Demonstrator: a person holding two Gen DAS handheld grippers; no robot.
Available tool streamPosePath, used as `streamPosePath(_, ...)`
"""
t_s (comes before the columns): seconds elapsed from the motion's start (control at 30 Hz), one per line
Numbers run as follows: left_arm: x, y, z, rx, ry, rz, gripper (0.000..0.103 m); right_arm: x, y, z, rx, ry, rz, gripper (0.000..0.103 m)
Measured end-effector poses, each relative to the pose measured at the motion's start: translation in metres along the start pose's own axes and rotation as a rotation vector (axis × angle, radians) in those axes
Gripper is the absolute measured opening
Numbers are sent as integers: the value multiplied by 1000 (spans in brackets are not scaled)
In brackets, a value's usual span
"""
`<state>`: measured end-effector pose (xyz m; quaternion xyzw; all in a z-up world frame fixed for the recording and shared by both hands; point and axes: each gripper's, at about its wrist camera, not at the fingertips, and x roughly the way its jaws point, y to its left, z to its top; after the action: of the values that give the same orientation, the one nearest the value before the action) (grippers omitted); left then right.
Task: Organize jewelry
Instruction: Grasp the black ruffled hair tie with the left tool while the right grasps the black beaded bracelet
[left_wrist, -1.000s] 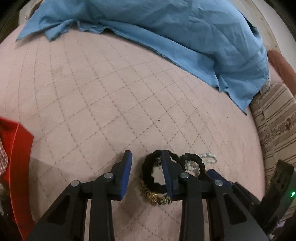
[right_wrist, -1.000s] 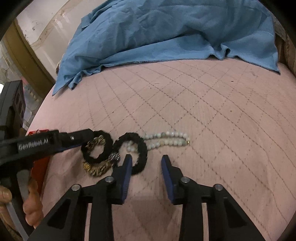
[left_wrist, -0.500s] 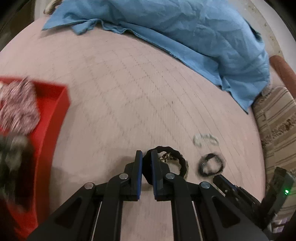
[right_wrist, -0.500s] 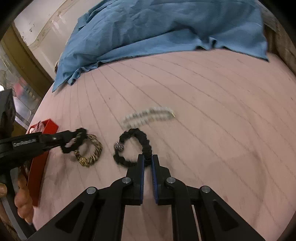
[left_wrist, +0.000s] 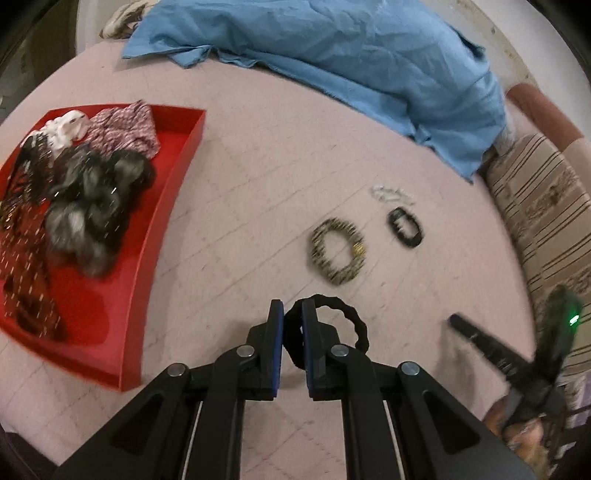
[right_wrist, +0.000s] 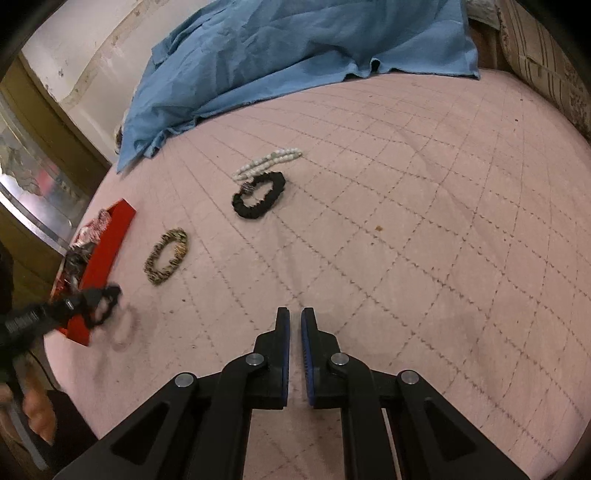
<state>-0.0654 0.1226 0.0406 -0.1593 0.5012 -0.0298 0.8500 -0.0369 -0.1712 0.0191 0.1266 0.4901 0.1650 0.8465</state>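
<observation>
My left gripper (left_wrist: 292, 314) is shut on a black scrunchie (left_wrist: 351, 321) and holds it above the pink quilt, right of the red tray (left_wrist: 173, 184) that is full of hair ties. It also shows in the right wrist view (right_wrist: 103, 304). A leopard-print scrunchie (left_wrist: 338, 251) (right_wrist: 166, 254), a black scrunchie with a bead (left_wrist: 404, 227) (right_wrist: 260, 195) and a white bead bracelet (left_wrist: 391, 194) (right_wrist: 267, 164) lie on the quilt. My right gripper (right_wrist: 294, 317) is shut and empty, well back from them.
A crumpled blue sheet (left_wrist: 351, 55) (right_wrist: 295, 51) covers the far side of the bed. A striped pillow (left_wrist: 543, 221) lies along the right edge. The tray (right_wrist: 107, 243) sits near the bed's left edge.
My left gripper closed on the black scrunchie, lifted it and carried it left toward the tray. My right gripper closed near the beaded black scrunchie, then pulled back empty.
</observation>
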Motion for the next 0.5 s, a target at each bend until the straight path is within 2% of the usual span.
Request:
streamPosePath(0.13, 4, 6, -12, -11, 5, 26, 9, -3, 7, 8, -11, -24, 1, 10)
streamPosePath(0.3, 11, 6, -19, 4, 0, 44, 12, 2, 21, 15, -35, -18, 33, 29)
streamPosePath(0.43, 15, 4, -19, 24, -15, 39, 19, 17, 42, 21, -86, 2, 52, 29)
streamPosePath(0.5, 16, 1, -19, 38, -24, 41, 23, 22, 51, 26, -120, -14, 33, 29)
